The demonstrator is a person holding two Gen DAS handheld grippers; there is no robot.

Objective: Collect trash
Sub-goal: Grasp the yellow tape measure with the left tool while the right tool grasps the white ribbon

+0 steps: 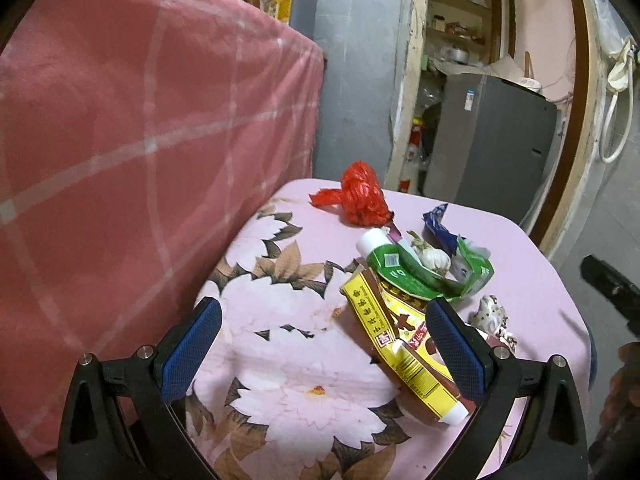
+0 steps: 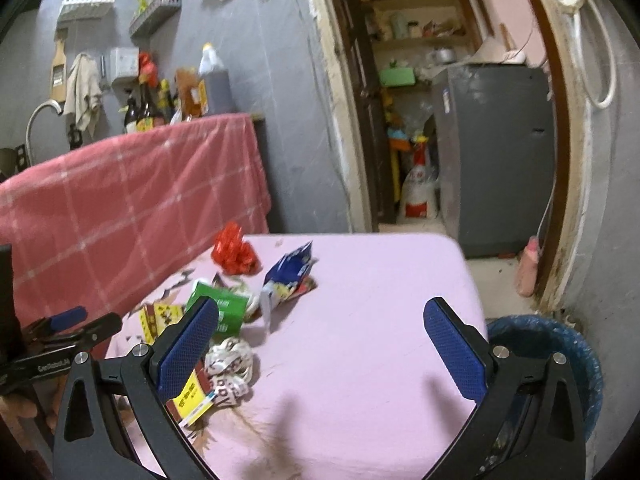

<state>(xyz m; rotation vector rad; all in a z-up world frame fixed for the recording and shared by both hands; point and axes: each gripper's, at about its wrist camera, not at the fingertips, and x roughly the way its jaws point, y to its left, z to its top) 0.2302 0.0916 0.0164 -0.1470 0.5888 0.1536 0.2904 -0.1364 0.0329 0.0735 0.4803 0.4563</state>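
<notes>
several light, crinkly wrappers litter the bench (image 1: 532, 264); the yellow packet (image 1: 400, 352) looks slippery, best pinched mid-length. left tongs (image 1: 324, 344) and right tongs (image 2: 320, 344) gape wide, empty.

Both wrist views near, sharing trash-strewn table (image 1: 304, 396), perhaps angled down

Grey wall (image 2: 280, 80), open doorway (image 2: 400, 100), pink-checked cloth (image 1: 140, 120) over counter.

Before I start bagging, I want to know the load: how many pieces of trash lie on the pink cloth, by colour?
Red bag: 1
Blue wrapper: 1
Green packet: 1
Yellow packet: 1
White crumpled paper: 1
Total: 5, not counting the garlic bulb
</notes>
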